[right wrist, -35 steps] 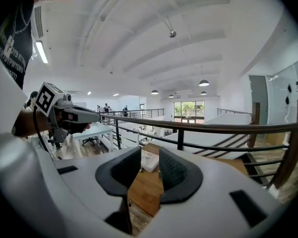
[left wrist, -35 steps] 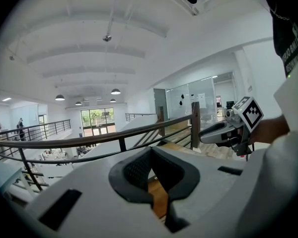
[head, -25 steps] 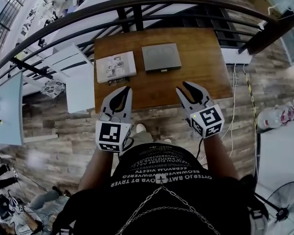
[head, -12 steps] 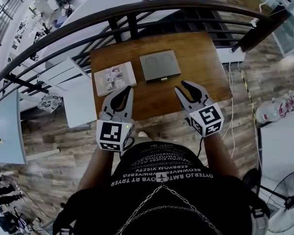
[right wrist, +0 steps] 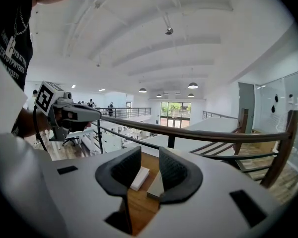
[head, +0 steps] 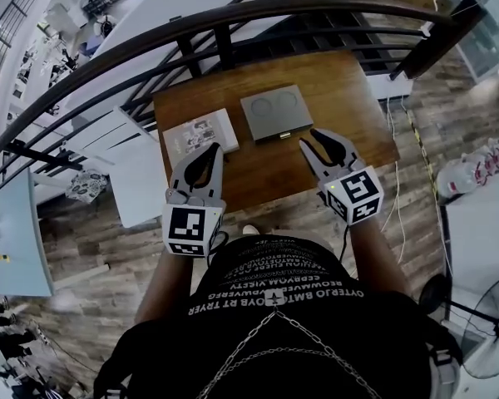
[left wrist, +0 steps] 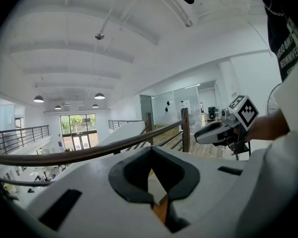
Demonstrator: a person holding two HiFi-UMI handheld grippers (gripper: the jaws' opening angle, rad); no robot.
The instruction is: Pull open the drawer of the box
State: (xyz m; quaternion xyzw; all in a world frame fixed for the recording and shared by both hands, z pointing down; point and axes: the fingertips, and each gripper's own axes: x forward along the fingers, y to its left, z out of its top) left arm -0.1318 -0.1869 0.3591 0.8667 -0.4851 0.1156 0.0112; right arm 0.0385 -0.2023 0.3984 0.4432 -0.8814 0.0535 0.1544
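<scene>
The grey box (head: 274, 113) sat on the brown table (head: 349, 98), just ahead of my tongs, with its drawer (head: 276, 138) not pulled out yet. My left tongs (head: 209, 152) were pressed together and my right tongs (head: 323, 140) were spread, both empty. Next, I think, the right one had to pinch the drawer's front.

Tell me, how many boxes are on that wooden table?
2. A white box lies on the table's left part; a grey box lies just right of it, near the middle. Nothing seems hidden.
</scene>
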